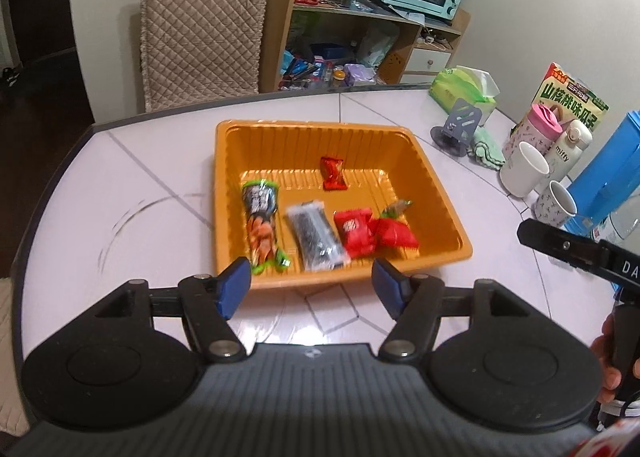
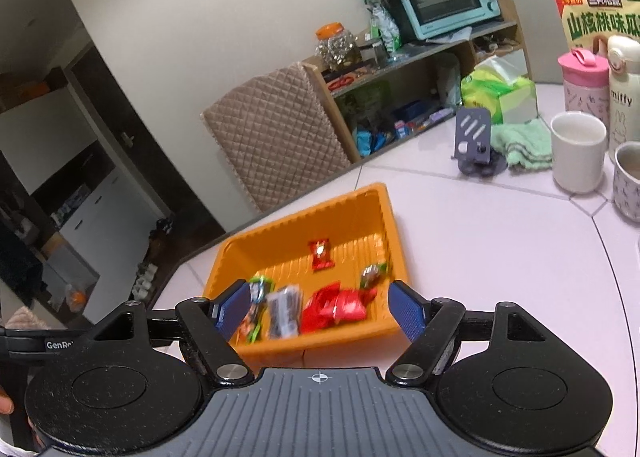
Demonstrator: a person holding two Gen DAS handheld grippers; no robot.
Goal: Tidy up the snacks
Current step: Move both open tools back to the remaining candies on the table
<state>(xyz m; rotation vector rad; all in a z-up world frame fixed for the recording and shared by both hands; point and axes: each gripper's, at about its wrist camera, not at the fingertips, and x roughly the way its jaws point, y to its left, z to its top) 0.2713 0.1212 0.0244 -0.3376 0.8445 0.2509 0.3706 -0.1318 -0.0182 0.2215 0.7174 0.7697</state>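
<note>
Left tool: jaws apart, nothing between the blue pads; it hangs above the worktop just short of the near rim of the orange tray.
Right tool: also released and empty, over the same near rim, seen from the tray's right.
Snacks: all inside the tray; green-and-orange packet, dark packet and red packets in a row along the near wall, one red candy apart toward the far wall.
Key relation: the row lies straight ahead of and below both tools; the two long packets run near-to-far.
Nearer hand: cannot tell; both look about equally close.
Loose snacks outside tray: none visible.
</note>
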